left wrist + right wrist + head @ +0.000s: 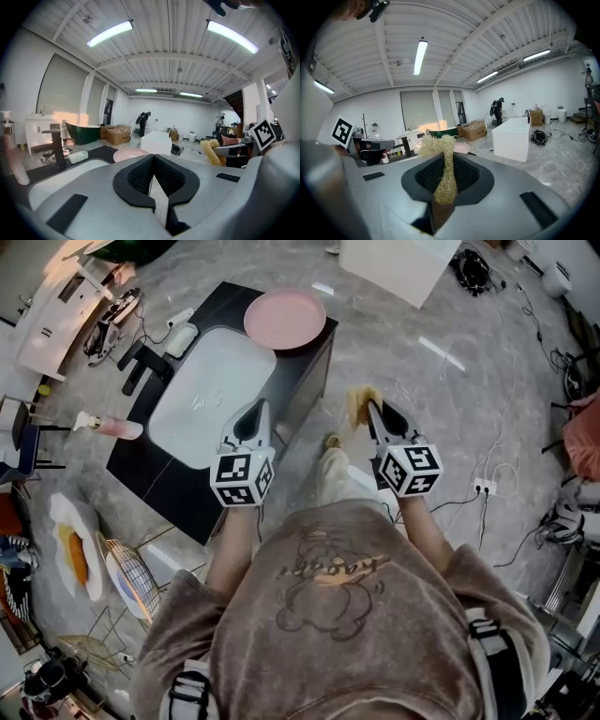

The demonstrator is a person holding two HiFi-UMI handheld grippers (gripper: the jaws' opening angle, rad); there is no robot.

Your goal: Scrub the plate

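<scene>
Soap bottle (108, 426) with pink liquid stands at the left edge of the dark desk (159, 479), beside the white sink basin (202, 381). Left claw (261, 404) hangs over the basin's near right rim, jaws pressed together with nothing between them. Pink plate (285, 319) sits on the desk's far right corner, beyond the basin and apart from both claws. Right claw (372, 409), over the floor to the right of the desk, pinches a yellow fibre scrubber (358, 401) whose frayed end sticks out past the jaw tips.
</scene>
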